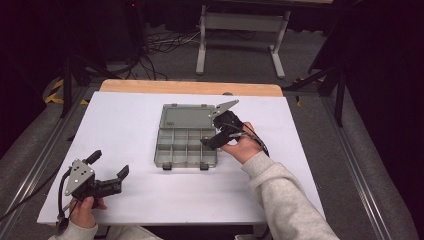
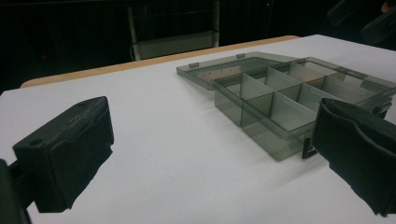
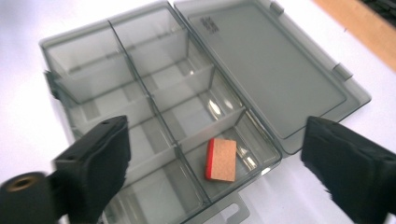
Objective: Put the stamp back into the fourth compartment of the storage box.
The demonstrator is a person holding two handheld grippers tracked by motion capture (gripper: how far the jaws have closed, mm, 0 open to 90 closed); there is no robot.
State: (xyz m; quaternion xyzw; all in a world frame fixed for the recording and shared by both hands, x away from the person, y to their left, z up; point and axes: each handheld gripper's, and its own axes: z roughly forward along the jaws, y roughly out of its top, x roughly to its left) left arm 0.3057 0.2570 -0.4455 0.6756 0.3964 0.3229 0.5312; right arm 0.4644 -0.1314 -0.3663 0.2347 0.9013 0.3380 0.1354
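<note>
A smoky grey divided box (image 1: 158,150) lies open in the middle of the white table, its lid (image 1: 187,117) flat on the far side. In the right gripper view a small cork block (image 3: 221,161) with a red edge lies loose in the box's (image 3: 74,88) corner compartment beside the lid (image 3: 271,70). My right gripper (image 3: 215,140) hangs open just above that block, touching nothing. From above, the right gripper (image 1: 210,142) is over the box's right side. My left gripper (image 1: 110,164) rests open at the near left, pointing toward the box (image 2: 261,135) with its jaws (image 2: 210,154) holding nothing.
The white table top (image 1: 130,125) has a wooden strip (image 1: 190,87) along its far edge. A grey stand (image 1: 240,30) and cables sit on the floor beyond. Bare table surface lies between the left gripper and the box.
</note>
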